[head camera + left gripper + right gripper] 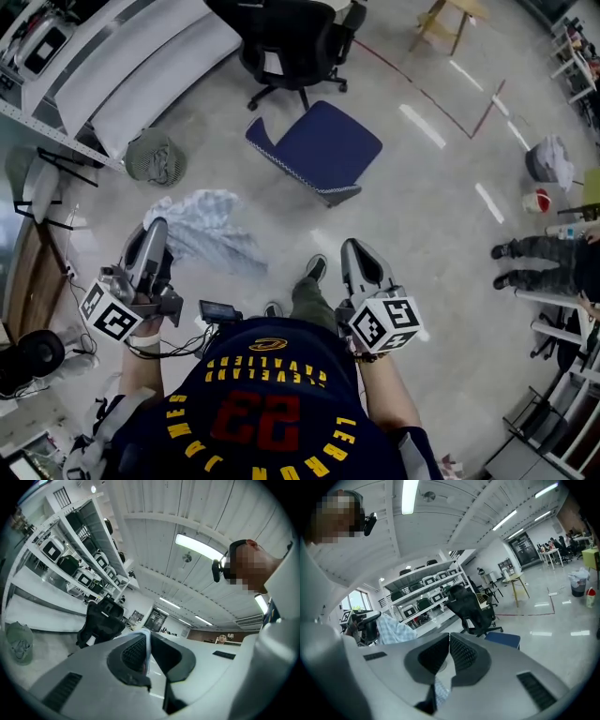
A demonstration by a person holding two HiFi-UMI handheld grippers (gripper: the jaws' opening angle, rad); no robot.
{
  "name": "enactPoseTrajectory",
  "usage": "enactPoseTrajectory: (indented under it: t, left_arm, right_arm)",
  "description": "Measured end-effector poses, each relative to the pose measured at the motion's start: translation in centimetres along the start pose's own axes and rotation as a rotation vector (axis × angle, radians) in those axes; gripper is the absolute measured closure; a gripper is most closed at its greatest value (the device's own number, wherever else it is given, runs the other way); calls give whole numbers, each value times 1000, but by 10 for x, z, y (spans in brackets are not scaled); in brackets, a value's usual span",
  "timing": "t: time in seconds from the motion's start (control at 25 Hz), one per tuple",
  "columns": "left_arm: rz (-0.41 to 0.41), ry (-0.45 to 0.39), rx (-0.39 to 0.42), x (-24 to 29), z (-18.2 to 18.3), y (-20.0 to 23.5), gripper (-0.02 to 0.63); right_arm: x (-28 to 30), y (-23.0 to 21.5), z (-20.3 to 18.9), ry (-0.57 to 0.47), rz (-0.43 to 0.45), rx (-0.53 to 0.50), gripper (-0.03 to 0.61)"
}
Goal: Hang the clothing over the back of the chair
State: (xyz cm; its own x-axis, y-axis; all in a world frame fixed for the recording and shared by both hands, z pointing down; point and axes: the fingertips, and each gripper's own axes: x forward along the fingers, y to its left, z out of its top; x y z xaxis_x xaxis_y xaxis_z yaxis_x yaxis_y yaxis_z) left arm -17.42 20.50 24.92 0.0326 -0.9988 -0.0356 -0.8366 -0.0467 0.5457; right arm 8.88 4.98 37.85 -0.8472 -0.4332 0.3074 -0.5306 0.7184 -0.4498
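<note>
The clothing (208,230), a pale blue checked shirt, hangs bunched from my left gripper (155,230) above the floor. In the left gripper view the jaws (148,637) are shut with a thin pale cloth edge pinched between the pads. My right gripper (354,248) is to the right of the shirt and apart from it. Its jaws (449,637) are shut, and a scrap of checked pattern shows low in the slot behind them. The right gripper view also shows the shirt (393,629) at left. A blue padded chair (319,145) stands ahead of both grippers.
A black office chair (291,37) stands beyond the blue chair. White shelving (112,56) runs along the left, with a round greenish object (155,157) at its foot. A person's legs (534,258) stand at the right. A wooden stool (450,19) stands at the back.
</note>
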Motion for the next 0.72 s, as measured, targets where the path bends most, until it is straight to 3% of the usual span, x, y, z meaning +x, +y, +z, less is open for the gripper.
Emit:
enactPoseTrajectory:
  t: [0.4,0.6,0.72]
  left_arm:
    - [-15,-47,100,102,40,-12,592]
    - [-44,-25,205,162,50,-9,592]
    - [-105,24,306,207,50,-12,592]
  right_arm:
    - [48,-83,92,-82,-17,-48,566]
    - [68,-94,116,-108,-12,-74,566]
    - [78,-92,124,-129,-16,-79,566]
